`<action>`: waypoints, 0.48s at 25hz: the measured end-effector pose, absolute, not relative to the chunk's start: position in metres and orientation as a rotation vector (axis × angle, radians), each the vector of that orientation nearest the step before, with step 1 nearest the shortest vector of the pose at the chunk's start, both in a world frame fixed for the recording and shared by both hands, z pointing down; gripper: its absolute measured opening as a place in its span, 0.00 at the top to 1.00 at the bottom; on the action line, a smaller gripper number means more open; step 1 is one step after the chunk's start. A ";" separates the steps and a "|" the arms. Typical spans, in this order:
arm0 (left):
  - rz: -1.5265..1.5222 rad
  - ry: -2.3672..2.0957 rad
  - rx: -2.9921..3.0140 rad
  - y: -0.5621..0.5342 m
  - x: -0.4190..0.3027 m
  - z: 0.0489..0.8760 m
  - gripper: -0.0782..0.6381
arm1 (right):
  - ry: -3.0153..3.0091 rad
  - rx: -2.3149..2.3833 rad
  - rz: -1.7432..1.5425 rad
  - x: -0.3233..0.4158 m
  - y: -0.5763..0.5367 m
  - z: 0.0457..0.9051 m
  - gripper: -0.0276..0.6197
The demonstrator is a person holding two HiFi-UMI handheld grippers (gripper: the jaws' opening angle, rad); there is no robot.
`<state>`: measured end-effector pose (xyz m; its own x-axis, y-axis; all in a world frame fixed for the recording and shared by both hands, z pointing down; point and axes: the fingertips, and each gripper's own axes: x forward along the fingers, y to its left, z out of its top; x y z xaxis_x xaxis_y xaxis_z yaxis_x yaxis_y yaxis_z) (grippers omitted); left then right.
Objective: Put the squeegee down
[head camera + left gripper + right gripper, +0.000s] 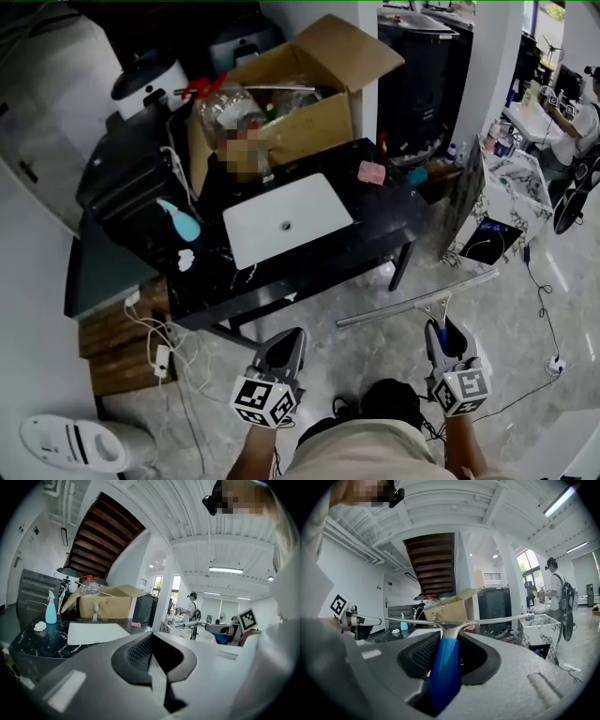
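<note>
My right gripper [442, 333] is shut on the blue handle [445, 670] of the squeegee. It holds the squeegee in the air over the floor, in front of the black table [375, 225]. The long metal blade [417, 299] lies crosswise ahead of the jaws, and in the right gripper view this blade [497, 618] spans the picture roughly level. To its left my left gripper [284, 342] hangs at about the same height. Its jaws meet with nothing between them [151, 654]. A white sink basin [286, 220] is set into the table top.
On the table are a teal spray bottle [178, 220], a pink sponge [372, 172] and an open cardboard box [300, 103]. A marble-patterned block [511, 187] and a tablet [489, 242] are at the right. Cables and a power strip [159, 361] lie on the floor at the left.
</note>
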<state>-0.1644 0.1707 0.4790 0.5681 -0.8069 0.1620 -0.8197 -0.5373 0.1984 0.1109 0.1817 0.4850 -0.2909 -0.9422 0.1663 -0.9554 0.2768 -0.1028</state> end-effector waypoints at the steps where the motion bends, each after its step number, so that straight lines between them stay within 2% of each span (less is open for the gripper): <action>1: 0.079 -1.341 2.545 0.168 -0.161 0.482 0.87 | -2.440 1.818 0.288 0.113 0.180 0.489 0.76; 12: 0.156 -1.339 2.567 0.071 -0.118 0.472 0.87 | -2.418 1.791 0.343 0.151 0.088 0.515 0.76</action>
<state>-0.1179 0.0714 0.4721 0.5742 -0.7928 0.2044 -0.8186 -0.5507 0.1635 0.1512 0.0875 0.5151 -0.2966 -0.9284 0.2237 -0.9540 0.2774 -0.1135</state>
